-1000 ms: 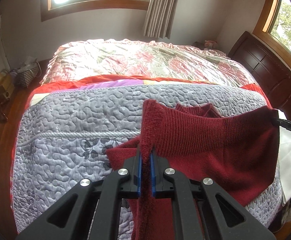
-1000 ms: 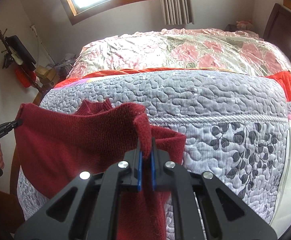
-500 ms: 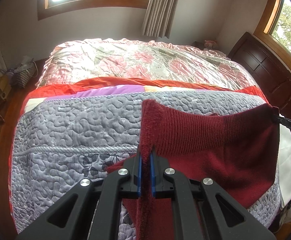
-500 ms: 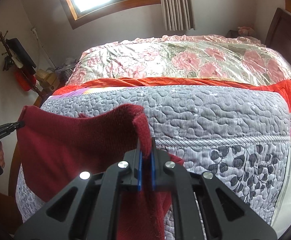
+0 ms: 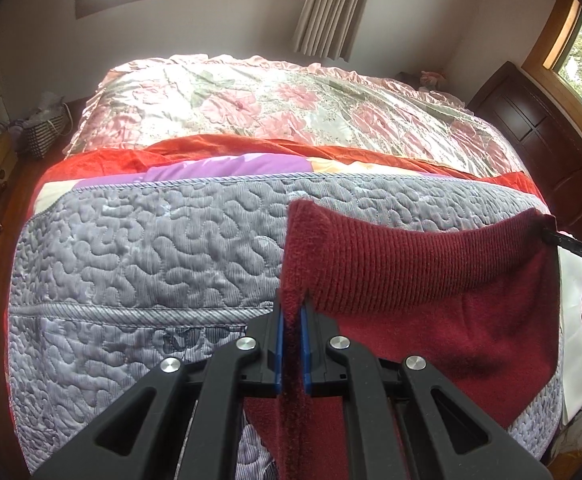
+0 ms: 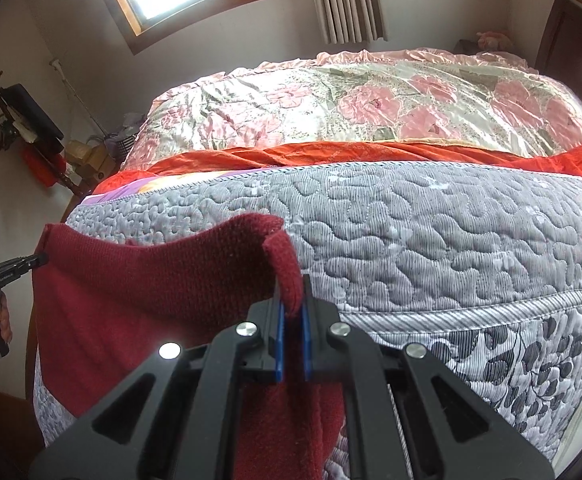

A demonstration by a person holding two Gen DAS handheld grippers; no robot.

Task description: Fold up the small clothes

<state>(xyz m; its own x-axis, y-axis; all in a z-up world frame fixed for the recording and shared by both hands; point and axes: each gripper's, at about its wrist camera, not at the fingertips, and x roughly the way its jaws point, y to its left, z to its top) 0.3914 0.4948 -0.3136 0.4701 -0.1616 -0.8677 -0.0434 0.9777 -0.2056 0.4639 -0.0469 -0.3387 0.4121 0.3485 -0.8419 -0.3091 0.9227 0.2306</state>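
Note:
A dark red knitted garment [image 5: 423,280] hangs stretched between both grippers above the grey quilted bedspread [image 5: 143,248]. My left gripper [image 5: 291,312] is shut on one corner of its ribbed edge. In the right wrist view the same red garment [image 6: 139,292] spans leftward from my right gripper [image 6: 291,304], which is shut on the opposite corner. Each view shows the other gripper at its side edge: the right gripper [image 5: 559,240] and the left gripper [image 6: 19,266], each held by a hand. The garment's lower part drapes onto the quilt, fleecy inner side showing.
Behind the grey quilt [image 6: 431,240] lie an orange blanket [image 5: 231,150] and a pink floral satin cover [image 5: 291,100]. A dark wooden headboard [image 5: 547,140] stands at the right. Boxes and a basket [image 5: 47,132] crowd the floor at the left, with a coat rack [image 6: 15,116] nearby.
Both grippers have lifted the garment's held edge higher and drawn it tauter, and the collar that showed behind that edge has dropped out of sight.

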